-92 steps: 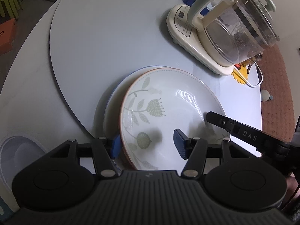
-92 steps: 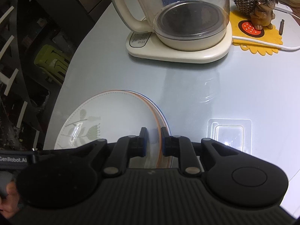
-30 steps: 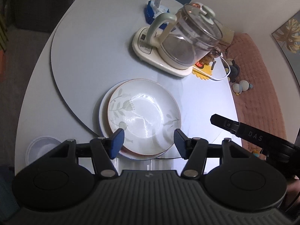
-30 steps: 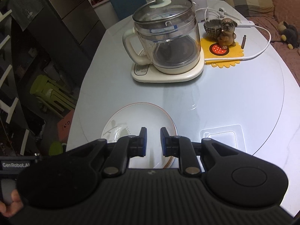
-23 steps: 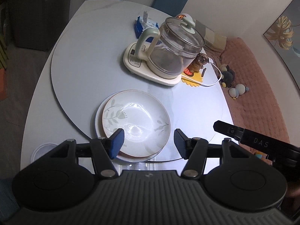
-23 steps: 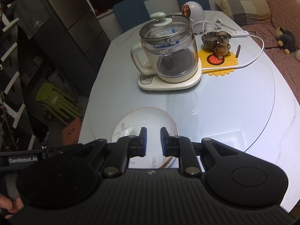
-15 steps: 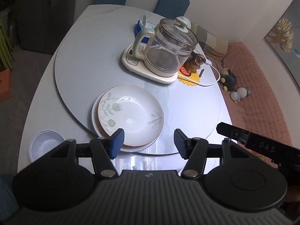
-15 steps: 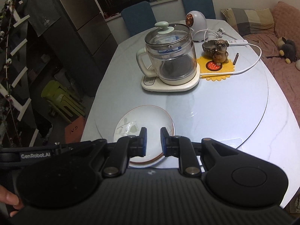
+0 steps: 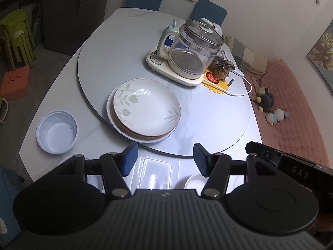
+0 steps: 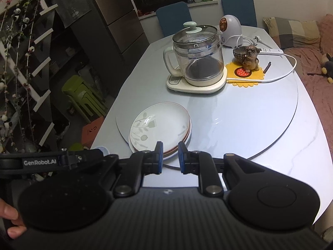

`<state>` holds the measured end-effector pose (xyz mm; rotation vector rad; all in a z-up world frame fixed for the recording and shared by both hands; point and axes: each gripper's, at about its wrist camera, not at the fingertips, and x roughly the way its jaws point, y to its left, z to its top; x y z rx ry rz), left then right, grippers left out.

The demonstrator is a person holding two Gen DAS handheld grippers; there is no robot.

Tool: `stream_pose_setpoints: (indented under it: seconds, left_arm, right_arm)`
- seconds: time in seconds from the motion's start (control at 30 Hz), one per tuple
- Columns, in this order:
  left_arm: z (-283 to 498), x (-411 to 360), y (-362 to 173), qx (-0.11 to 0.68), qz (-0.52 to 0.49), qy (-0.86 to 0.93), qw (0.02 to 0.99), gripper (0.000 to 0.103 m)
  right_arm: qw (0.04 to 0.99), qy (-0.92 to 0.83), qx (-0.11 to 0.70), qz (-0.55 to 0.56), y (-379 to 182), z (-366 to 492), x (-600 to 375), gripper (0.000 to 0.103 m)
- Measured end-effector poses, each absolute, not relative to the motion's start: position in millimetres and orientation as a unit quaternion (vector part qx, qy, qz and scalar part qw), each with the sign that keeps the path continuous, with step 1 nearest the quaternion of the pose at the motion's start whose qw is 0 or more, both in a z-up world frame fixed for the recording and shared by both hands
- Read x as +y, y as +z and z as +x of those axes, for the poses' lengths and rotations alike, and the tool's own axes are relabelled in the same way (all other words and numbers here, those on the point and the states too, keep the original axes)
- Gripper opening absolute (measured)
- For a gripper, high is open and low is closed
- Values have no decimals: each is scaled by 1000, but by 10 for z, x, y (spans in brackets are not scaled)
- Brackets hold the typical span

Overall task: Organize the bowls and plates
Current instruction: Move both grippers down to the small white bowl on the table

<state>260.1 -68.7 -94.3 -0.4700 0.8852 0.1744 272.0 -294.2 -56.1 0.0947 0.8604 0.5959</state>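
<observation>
A white floral plate (image 9: 145,109) tops a stack of plates (image 10: 161,129) on the grey turntable (image 9: 100,62). A pale blue bowl (image 9: 57,132) sits on the table to the left of the stack. A small white dish (image 9: 193,182) shows partly behind my left fingers. My left gripper (image 9: 165,160) is open and empty, held high and back from the stack. My right gripper (image 10: 169,156) has a narrow gap between its pads, holds nothing and hovers above the near edge of the stack.
A glass kettle on a cream base (image 9: 187,56) stands at the back of the turntable (image 10: 249,114). A dog figurine (image 10: 249,59) sits on a yellow mat with a white cable. A clear plastic lid (image 9: 155,174) lies at the near table edge. Chairs stand behind.
Both grippers have pulled up and back from the plate stack, so more of the table shows. The stack stays on the turntable. The jaws have not changed.
</observation>
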Motion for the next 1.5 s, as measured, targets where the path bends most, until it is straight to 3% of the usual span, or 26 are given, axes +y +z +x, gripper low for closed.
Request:
stream_pose_setpoints:
  seconds: [0.4,0.57,0.6,0.7,0.73,1.07,1.17,1.23,1.5]
  left_arm:
    - [2628,-1033,-1292,441,-237,91,861,65]
    - [2751,-1172,-1525,462,-238,78,851,73]
    - [2769,-1196,-1569,466,-238,77,849,74]
    - [2834,-1279,-1724,479,-238,71,842,76]
    - [2857,-1298,-1770,481,-239,69,840,77]
    - [3029,-1333,-2253,514,-266,52,814,76]
    - [3064,-1355,-2383,526,-269,37,806,75]
    - [3088,-1386,-2441,530,-264,28,806,69]
    - [3196,-1453,-2782,547,-259,3,796,47]
  right_arm:
    - [857,291,425,20,-795,2671,-3447,20]
    - [853,286,436,1,-990,2726,-3615,20]
    - [852,283,441,-2,-1035,2748,-3641,22]
    - [847,271,457,3,-1176,2809,-3720,50]
    - [846,269,460,6,-1219,2822,-3748,52]
    - [823,258,506,32,-1633,2970,-3856,51]
    - [817,251,517,31,-1754,2980,-3849,50]
    - [813,249,525,33,-1818,2992,-3836,44]
    - [805,236,543,33,-2088,3010,-3728,40]
